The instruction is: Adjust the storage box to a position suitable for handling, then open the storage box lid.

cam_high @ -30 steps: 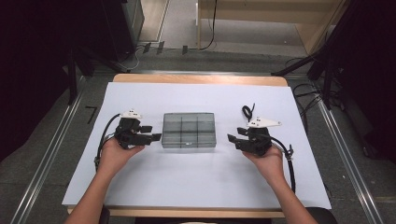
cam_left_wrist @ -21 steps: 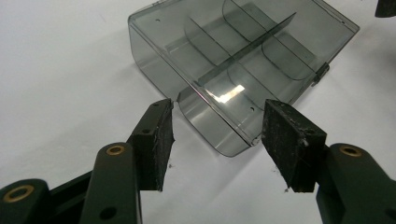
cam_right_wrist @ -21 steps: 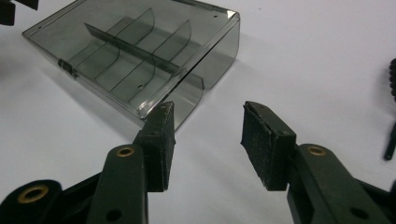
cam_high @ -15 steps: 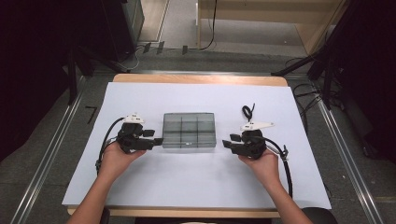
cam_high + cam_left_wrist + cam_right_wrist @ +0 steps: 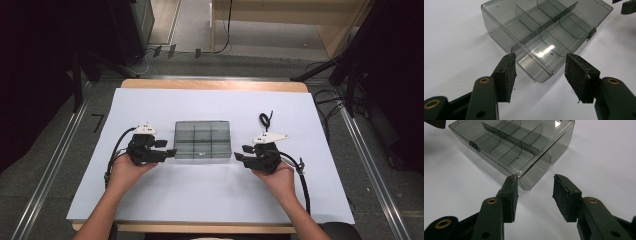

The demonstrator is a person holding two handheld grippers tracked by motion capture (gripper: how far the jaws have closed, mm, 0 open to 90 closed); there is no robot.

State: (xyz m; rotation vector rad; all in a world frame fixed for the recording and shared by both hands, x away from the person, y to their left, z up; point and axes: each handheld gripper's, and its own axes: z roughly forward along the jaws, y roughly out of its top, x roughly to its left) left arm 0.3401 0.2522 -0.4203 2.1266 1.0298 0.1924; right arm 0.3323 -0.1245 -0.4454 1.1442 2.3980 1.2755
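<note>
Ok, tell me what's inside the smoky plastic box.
The box holds dividers that split it into compartments, and every compartment that can be seen through the clear lid looks empty. The tinted walls and glare blur the corners, so something tiny there could be missed.

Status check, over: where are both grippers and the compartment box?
Left gripper and right gripper open, flanking the box, right jaws just narrowed. Smoky compartment box closed, flat on table, ungripped. Nothing in the way.

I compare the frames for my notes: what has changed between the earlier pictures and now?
The right gripper moved left, closer to the smoky plastic box, and its jaws have just been closing, with nothing between them. The left gripper stayed beside the box's left end, open. The box did not move on the white sheet.
</note>
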